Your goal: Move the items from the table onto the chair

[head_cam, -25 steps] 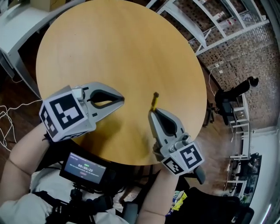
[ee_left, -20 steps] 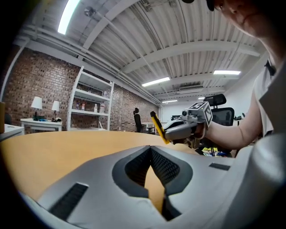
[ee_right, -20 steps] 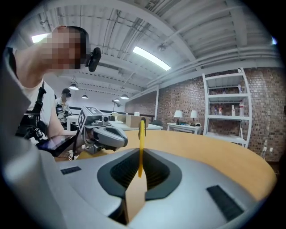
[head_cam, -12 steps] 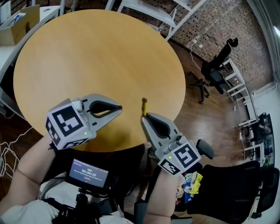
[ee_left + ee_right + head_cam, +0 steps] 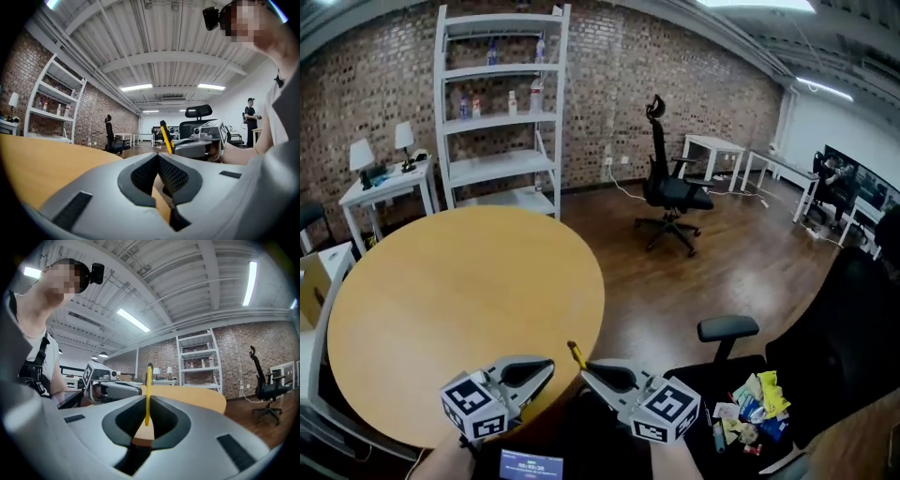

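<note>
The right gripper stays clamped on a thin yellow pencil with a black tip. A second ago the pencil was over the round pale wooden table; it now stands at the table's rim, near a black chair. The left gripper is closed on nothing, and the small colourful packets on the seat are too small to identify.

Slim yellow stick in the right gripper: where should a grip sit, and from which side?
Near its lower end, as now: the right gripper is shut on the yellow stick there, jaws pressing its two thin sides. It stands upright, dark tip up, so approaching from below along its length seems steadiest.
</note>
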A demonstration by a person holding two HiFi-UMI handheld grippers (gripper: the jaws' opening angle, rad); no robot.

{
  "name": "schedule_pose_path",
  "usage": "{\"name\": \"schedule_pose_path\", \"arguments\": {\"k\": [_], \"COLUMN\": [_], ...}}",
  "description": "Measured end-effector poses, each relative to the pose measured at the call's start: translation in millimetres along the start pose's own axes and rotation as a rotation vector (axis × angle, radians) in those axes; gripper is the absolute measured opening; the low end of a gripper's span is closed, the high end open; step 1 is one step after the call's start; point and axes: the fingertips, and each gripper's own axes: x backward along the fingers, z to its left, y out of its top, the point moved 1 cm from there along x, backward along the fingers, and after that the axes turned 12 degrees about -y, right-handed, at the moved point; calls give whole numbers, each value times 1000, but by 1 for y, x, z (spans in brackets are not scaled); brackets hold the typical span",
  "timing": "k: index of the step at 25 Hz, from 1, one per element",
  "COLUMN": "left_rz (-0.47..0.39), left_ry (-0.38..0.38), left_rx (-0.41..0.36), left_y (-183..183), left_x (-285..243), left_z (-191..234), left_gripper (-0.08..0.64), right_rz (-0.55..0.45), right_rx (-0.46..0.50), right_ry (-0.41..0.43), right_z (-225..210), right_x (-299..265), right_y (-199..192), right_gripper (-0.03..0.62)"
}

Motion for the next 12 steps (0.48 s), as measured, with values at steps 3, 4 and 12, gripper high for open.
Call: {"name": "schedule_pose_path", "arguments": {"k": [3,4,12], "left_rz": [-26,-31,16], "left_ry": [-37,-54,-192], "left_rx": [-28,-38,-68], "left_y": [8,10,4], "left_x": [-17,-24,-91], "left_z": [-9,-12,-50], "left_gripper": [20,20,20], "right_rz": [-17,-23,-66], "right_rx": [-10,-15,-56], "right_ry": [-55,-76,-228], "right_z": [-10,-14,-51], "right_x": [21,27,90], "right_y": [-4,-5,-20], "right_gripper": [28,28,28]}}
